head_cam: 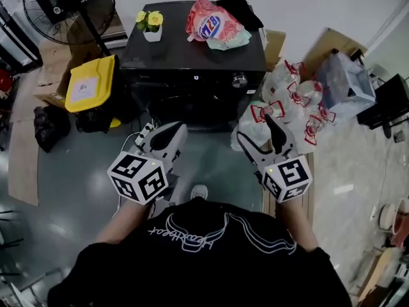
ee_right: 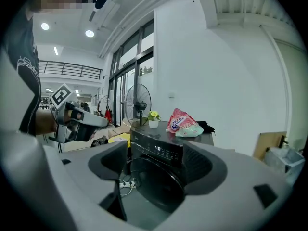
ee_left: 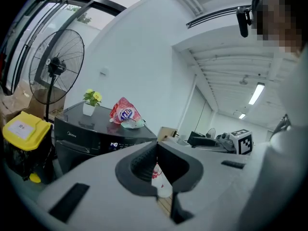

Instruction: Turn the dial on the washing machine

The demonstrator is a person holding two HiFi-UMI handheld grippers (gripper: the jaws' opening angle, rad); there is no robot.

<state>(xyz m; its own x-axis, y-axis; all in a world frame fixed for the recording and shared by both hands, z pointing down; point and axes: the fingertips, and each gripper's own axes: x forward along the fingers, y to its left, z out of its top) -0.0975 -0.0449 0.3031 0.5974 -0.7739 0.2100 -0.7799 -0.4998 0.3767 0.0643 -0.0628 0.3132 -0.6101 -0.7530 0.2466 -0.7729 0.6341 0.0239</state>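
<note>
Dial (head_cam: 239, 79) untouched, left tool (head_cam: 171, 133) closed, right tool (head_cam: 261, 134) spread, both well short

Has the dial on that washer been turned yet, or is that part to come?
Nothing looks done so far. Both grippers are held short of the washing machine and touch nothing. In hand: the right gripper points at the machine's front, jaws apart and empty, while the left gripper has its jaws together. Left to do: reach the silver dial at the panel's right end, close on it and turn it.
</note>
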